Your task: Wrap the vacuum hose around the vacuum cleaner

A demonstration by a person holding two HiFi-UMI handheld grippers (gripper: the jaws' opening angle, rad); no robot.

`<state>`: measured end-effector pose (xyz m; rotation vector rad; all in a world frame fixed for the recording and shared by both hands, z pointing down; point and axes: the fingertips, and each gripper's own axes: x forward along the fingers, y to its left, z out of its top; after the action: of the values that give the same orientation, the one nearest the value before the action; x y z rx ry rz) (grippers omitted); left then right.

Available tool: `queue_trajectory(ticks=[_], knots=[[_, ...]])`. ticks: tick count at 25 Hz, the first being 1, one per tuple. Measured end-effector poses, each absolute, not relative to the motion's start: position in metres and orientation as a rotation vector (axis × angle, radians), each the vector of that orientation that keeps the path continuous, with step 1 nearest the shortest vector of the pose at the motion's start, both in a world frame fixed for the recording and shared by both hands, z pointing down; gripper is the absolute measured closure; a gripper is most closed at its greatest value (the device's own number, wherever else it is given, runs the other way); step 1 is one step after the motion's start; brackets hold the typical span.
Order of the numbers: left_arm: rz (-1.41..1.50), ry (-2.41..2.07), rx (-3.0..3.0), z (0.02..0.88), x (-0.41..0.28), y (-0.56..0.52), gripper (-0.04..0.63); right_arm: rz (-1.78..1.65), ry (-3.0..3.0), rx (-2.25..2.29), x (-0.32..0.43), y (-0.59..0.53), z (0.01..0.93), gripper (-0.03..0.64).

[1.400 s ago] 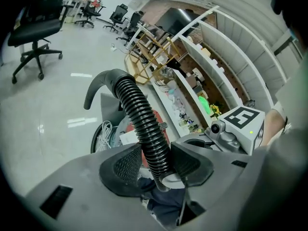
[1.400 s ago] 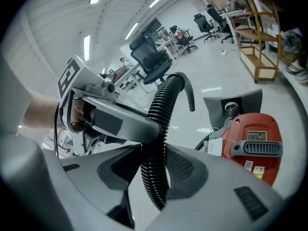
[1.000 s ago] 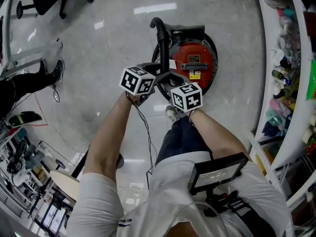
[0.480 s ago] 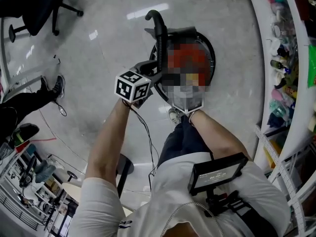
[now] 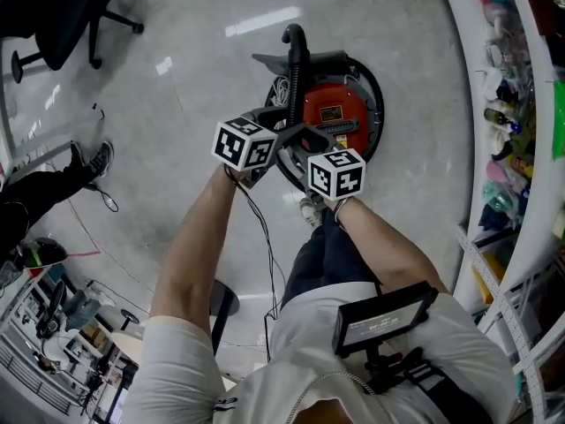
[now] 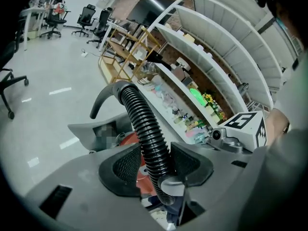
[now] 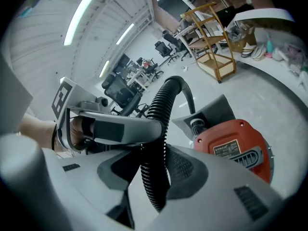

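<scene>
The left tool (image 6: pixel 156 166) and right tool (image 7: pixel 155 170) stay pinched on the black hose (image 6: pixel 140 117), both now shifted slightly nearer the red vacuum cleaner (image 5: pixel 340 113) on the floor (image 5: pixel 177 104).

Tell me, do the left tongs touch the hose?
Touching. The left gripper view shows the hose running between the left tongs, with both pads pressed against its ribbed sides and no gap on either side.
</scene>
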<state>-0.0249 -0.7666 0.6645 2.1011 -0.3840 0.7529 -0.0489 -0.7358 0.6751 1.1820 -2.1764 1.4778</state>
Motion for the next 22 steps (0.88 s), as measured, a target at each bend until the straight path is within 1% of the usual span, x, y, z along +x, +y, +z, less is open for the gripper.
queue_trajectory(ticks=[7, 13, 17, 22], knots=[[0.833, -0.309, 2.024, 0.707, -0.012, -0.766, 0.416, 1.592, -2.069, 1.238, -0.037, -0.736, 0.715, 0.456], [0.886, -0.273, 1.907, 0.744, -0.017, -0.763, 0.416, 1.66, -1.994, 1.228, -0.038, -0.731, 0.748, 0.456], [0.879, -0.278, 1.827, 0.763, -0.022, -0.754, 0.416, 1.724, -1.952, 1.201, -0.04, -0.723, 0.763, 0.456], [0.831, -0.281, 1.773, 0.769, -0.031, -0.754, 0.414, 1.713, -1.989, 1.149, -0.046, -0.723, 0.763, 0.454]])
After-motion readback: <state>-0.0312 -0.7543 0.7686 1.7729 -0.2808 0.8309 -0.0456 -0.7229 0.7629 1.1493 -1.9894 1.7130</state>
